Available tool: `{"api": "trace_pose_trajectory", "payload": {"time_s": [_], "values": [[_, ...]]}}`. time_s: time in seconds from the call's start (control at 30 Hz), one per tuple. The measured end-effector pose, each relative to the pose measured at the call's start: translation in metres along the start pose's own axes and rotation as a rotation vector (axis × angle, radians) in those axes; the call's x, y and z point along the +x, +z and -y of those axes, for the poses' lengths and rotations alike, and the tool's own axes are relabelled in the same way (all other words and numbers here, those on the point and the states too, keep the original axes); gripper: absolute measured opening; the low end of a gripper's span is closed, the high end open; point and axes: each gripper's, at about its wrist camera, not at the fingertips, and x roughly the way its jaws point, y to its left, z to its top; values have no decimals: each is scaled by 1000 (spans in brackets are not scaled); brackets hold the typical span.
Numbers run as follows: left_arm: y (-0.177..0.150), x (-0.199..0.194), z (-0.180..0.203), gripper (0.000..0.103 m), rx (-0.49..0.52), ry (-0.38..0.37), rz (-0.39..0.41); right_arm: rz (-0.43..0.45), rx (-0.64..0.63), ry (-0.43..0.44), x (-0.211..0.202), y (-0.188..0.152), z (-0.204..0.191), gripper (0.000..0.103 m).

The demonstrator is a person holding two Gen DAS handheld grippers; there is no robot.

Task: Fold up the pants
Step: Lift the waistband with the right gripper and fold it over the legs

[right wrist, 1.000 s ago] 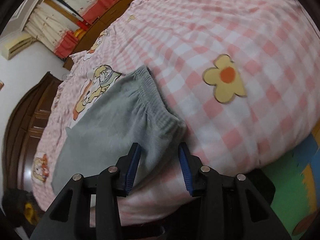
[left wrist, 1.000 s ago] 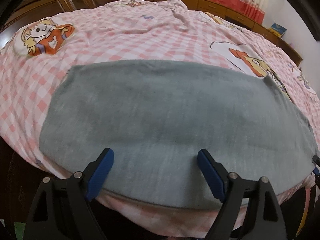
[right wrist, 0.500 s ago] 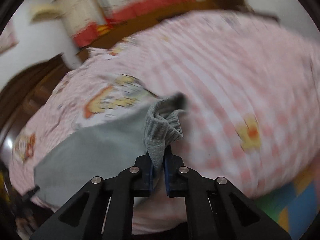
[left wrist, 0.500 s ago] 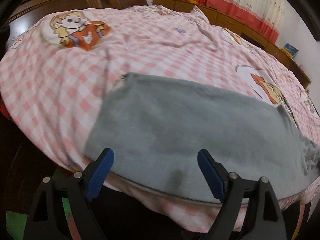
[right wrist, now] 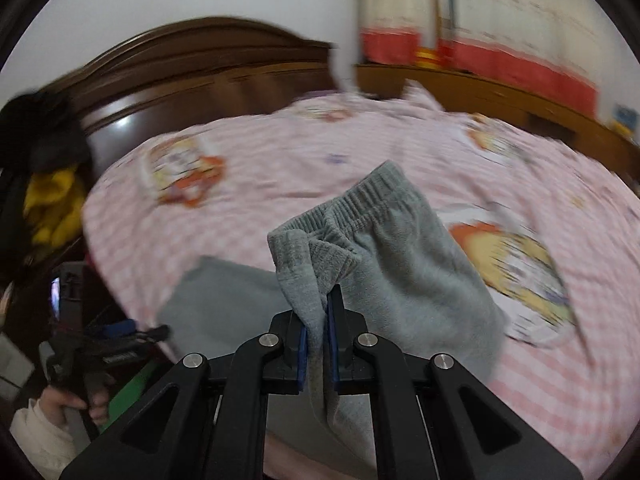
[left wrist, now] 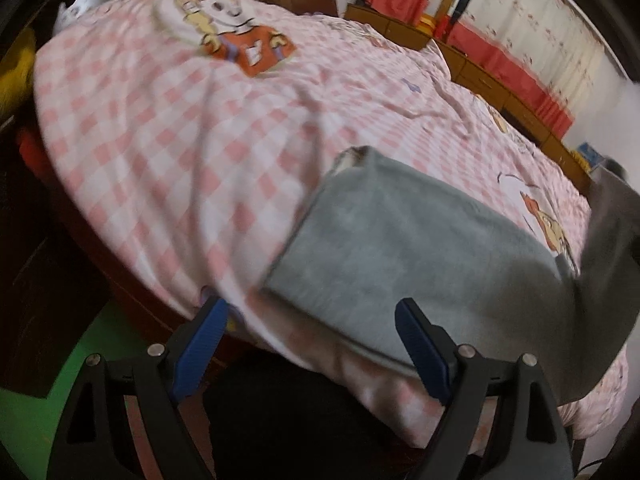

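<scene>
Fold in hand — right gripper (right wrist: 318, 334) clenches soft grey fleece pants (right wrist: 400, 264) waistband, lifted; left gripper (left wrist: 310, 354) released — next, carry waistband toward the hems.

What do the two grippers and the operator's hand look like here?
Both match: the left gripper and the right gripper have black angular frames with triangular cut-outs, silver pivot screws and blue pads on the jaws. In the right wrist view, the hand wears a cream sleeve. No cables visible.

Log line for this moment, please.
step: folding | right gripper: shut on pants waistband, lifted | left gripper: open, empty, near pant legs' end | bed: pants' lower half flat
</scene>
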Motion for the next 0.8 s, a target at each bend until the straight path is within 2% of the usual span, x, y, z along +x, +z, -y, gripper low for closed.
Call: {"api": "trace_pose_trajectory", "payload": {"time_s": [0.17,0.27,0.4,0.67,0.8], "values": [[-6,4,-27,89,-33,5,-4,-77,-137,109,63,-15,-85,9],[-10,5,-46,89,-65,10,-5,-127,-193,99,102,-33,-123,9],[-16,5,-69,89,-99,18,-10,-152,-199,77,128,-43,-137,9],[-19,6,-87,89,-115,36,-7,-6,-285,103,105,-50,-157,9],[-20,5,-85,89,-106,35,-8,-54,-342,116,126,-64,-168,9]]}}
